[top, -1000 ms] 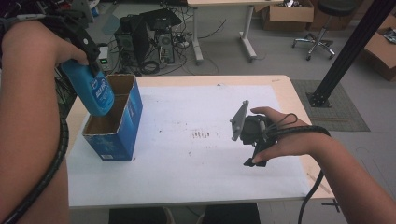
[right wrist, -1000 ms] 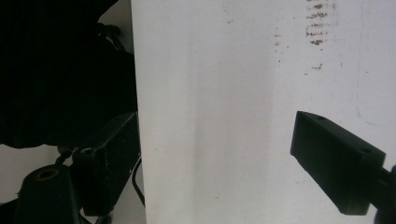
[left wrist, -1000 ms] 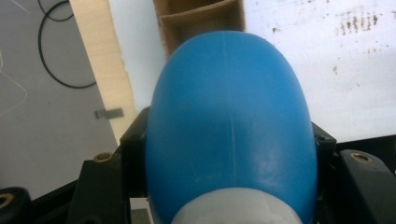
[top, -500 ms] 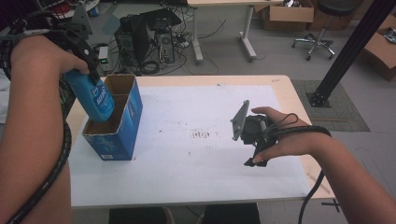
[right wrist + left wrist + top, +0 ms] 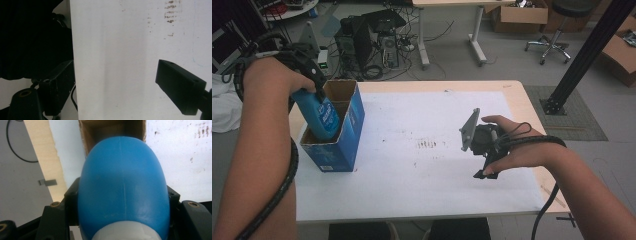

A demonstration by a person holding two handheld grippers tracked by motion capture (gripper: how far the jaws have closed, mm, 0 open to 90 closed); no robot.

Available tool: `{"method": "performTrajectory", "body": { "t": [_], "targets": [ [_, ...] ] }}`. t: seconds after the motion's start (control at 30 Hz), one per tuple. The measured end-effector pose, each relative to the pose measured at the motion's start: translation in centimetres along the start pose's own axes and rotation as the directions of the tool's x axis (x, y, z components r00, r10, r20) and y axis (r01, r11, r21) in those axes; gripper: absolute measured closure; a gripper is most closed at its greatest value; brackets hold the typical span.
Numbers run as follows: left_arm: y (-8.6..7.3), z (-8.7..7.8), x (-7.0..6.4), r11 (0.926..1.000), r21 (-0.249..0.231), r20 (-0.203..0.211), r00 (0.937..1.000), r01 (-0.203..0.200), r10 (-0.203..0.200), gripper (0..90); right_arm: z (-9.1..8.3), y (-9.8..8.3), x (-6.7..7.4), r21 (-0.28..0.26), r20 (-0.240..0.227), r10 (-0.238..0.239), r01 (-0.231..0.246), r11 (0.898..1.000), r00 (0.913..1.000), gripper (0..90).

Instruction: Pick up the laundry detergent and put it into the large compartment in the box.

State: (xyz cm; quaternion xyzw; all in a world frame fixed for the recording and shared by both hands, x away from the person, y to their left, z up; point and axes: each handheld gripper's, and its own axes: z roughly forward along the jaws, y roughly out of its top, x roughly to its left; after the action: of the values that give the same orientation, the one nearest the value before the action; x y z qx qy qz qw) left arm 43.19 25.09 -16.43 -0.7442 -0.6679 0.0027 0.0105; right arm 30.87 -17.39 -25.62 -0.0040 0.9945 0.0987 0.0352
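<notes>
A: Start with the left gripper [image 5: 312, 75]. What's it doing?

B: Its jaws are clamped on a blue bottle [image 5: 319, 114], one on each side near the white cap end. In the left gripper view the bottle [image 5: 122, 187] bulges between the two black jaws, with the cap at the bottom edge.

A: And where is the bottle?

B: Its lower part sits inside the open top of a blue cardboard box [image 5: 344, 137], tilted, with the upper part still sticking out above the rim. The left gripper view shows the brown inside of the box [image 5: 110, 130] just past the bottle.

A: Where does the box stand?

B: Upright on the left side of the table [image 5: 517, 97], on a white sheet [image 5: 422, 180] that covers most of the wooden top.

A: The right gripper [image 5: 484, 150]?

B: Held over the right half of the sheet, well apart from the box, with nothing in it. In the right gripper view its jaws stand wide apart, with bare white sheet [image 5: 120, 75] between them.

A: Anything else on the sheet?

B: A patch of small dark marks [image 5: 428, 144] near the middle — between box and right gripper. Beyond the table, on the floor, there are computer towers with cables [image 5: 372, 42] and an office chair [image 5: 557, 30].
</notes>
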Motion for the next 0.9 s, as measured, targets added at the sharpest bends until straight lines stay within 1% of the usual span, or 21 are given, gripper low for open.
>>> {"method": "performTrajectory", "body": {
  "t": [0.13, 0.17, 0.23, 0.3, 0.33, 0.37, 0.53, 0.63, 0.67, 0.73, 0.9],
  "targets": [
    [0.2, 1.1, 0.0, 1.0, 0.004, -0.003, 1.0, 0.0, 0.0, 38.8, 0.0, 0.0, 0.0, -0.002, -0.001, 0.0, 0.0, 1.0, 1.0, 16.2],
    [0.2, 1.4, 0.0, 1.0, 0.009, 0.002, 1.0, 0.005, -0.005, 38.8, 0.1, 0.0, 0.0, -0.001, -0.001, -0.001, 0.001, 1.0, 1.0, 16.1],
    [0.3, 1.9, 0.0, 0.9999, 0.013, -0.004, 1.0, -0.003, 0.003, 38.8, 0.1, 0.0, 0.0, -0.002, -0.001, 0.0, 0.0, 1.0, 1.0, 16.2],
    [0.3, 2.4, -0.1, 0.9998, 0.021, -0.001, 1.0, 0.0, 0.0, 38.8, 0.1, 0.0, 0.0, -0.004, -0.002, 0.002, -0.002, 1.0, 1.0, 16.2],
    [0.4, 2.7, -0.1, 0.9997, 0.022, -0.003, 1.0, -0.007, 0.008, 38.8, 0.1, -0.1, 0.0, -0.005, -0.002, 0.001, -0.001, 1.0, 1.0, 16.2],
    [0.4, 3.0, -0.1, 0.9997, 0.023, 0.001, 1.0, -0.002, 0.002, 38.8, 0.1, -0.1, 0.0, -0.004, -0.002, 0.0, 0.0, 1.0, 1.0, 16.2],
    [0.6, 4.2, -0.2, 0.9996, 0.029, -0.004, 1.0, -0.006, 0.006, 38.8, 0.2, -0.1, 0.0, -0.005, -0.003, 0.002, -0.002, 1.0, 1.0, 16.2],
    [0.6, 5.0, -0.3, 0.9995, 0.032, 0.001, 1.0, 0.002, -0.002, 38.8, 0.2, -0.1, 0.0, -0.005, -0.003, 0.001, -0.001, 1.0, 1.0, 16.2],
    [0.6, 5.2, -0.2, 0.9995, 0.033, -0.002, 1.0, -0.003, 0.003, 38.8, 0.2, -0.1, 0.0, -0.008, -0.004, 0.001, -0.001, 1.0, 1.0, 16.2],
    [0.6, 5.8, -0.2, 0.9994, 0.034, 0.002, 1.0, 0.002, -0.002, 38.8, 0.3, 0.0, 0.0, -0.006, -0.005, 0.001, -0.001, 1.0, 1.0, 16.2],
    [0.7, 7.2, 0.0, 0.9989, 0.047, -0.001, 1.0, -0.001, 0.001, 38.7, 0.4, 0.0, 0.0, -0.006, -0.006, -0.001, 0.001, 1.0, 1.0, 16.2]
  ]
}}
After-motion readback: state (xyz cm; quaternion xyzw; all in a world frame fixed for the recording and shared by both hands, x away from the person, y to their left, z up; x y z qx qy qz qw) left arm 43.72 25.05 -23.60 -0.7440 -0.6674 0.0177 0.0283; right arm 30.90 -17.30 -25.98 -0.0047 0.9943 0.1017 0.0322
